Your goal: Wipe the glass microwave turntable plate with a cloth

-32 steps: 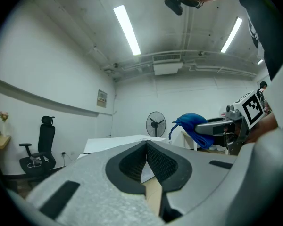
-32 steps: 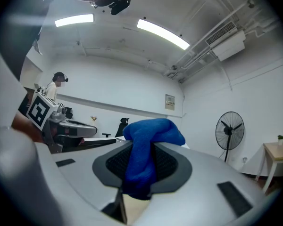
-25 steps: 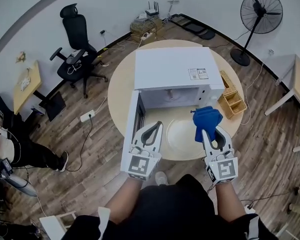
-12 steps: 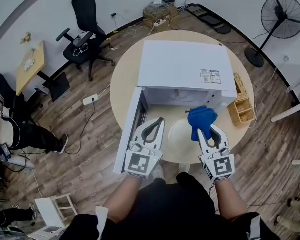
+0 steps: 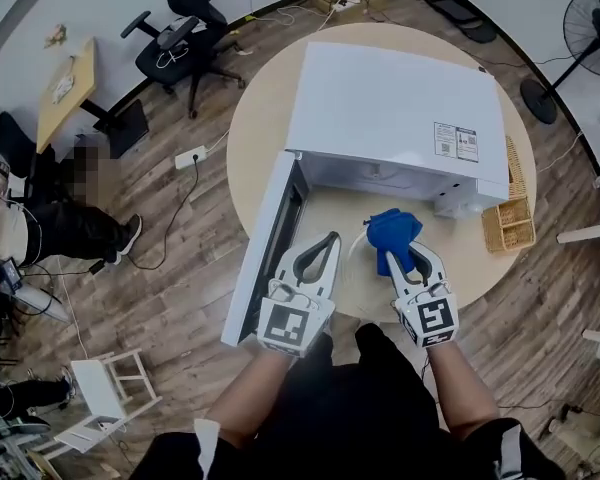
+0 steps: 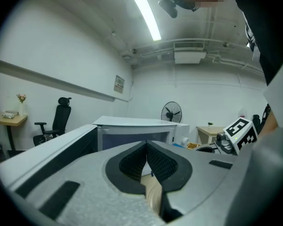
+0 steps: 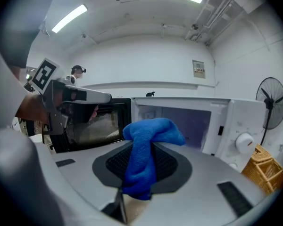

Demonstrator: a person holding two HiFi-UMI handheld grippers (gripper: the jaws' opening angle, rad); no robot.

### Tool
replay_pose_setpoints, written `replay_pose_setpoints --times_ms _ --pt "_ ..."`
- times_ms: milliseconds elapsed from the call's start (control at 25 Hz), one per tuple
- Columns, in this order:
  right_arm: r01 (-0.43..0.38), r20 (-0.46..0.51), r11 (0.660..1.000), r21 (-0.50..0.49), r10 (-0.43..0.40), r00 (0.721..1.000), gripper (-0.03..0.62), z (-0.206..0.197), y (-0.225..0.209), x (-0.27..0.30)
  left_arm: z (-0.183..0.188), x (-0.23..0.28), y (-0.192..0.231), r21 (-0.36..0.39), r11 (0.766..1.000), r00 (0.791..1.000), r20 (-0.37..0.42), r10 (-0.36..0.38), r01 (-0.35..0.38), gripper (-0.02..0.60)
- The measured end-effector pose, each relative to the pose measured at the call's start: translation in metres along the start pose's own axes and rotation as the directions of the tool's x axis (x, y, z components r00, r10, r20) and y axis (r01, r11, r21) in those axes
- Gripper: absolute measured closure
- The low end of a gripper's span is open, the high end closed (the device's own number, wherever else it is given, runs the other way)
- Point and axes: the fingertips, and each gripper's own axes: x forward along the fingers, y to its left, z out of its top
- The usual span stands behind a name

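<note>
Now | left tongs [image 5: 329,240] closed | right tongs [image 5: 400,256] pinching cloth [image 5: 391,229] | open microwave [image 5: 390,108] ahead | plate [image 5: 367,284] probably below

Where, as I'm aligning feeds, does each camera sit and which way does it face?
Head view: on the person's head, steeply down at the white microwave on the round wooden table; forearms show.
Left gripper view: on the left gripper, along shut jaws toward the microwave.
Right gripper view: on the right gripper, past its clamped blue cloth into the microwave.
All share the microwave.
</note>
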Motion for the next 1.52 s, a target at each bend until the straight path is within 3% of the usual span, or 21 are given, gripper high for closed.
replay_pose_setpoints --times_ms 440,760,960,1120,1280,1520 --pt "-0.124 -0.176 0.99 0.072 0.135 0.975 0.501 -0.073 0.035 0.045 -0.061 -0.011 0.0 -0.053 0.998 0.995 -0.099 0.03 -0.035 0.575" --pt "-0.213 -0.302 0.977 0.018 0.209 0.93 0.499 -0.104 0.056 0.064 -0.077 -0.014 0.0 -0.107 0.993 0.993 -0.118 0.026 -0.039 0.575" --pt "-0.265 -0.379 0.963 0.056 0.266 0.886 0.494 -0.123 0.07 0.076 -0.083 -0.013 0.0 -0.106 0.994 0.99 -0.137 0.021 -0.036 0.575" --pt "-0.283 -0.444 0.959 0.033 0.268 0.855 0.493 -0.137 0.074 0.078 -0.085 -0.017 -0.004 -0.094 0.995 0.99 -0.144 0.014 -0.028 0.575" --pt "-0.289 -0.48 0.954 -0.074 0.22 0.849 0.493 -0.136 0.073 0.081 -0.092 -0.021 -0.002 -0.097 0.995 0.987 -0.162 0.019 -0.035 0.575" --pt "-0.266 -0.486 0.961 -0.081 0.195 0.852 0.493 -0.137 0.072 0.081 -0.095 -0.024 0.004 -0.086 0.996 0.985 -0.172 0.019 -0.035 0.575"
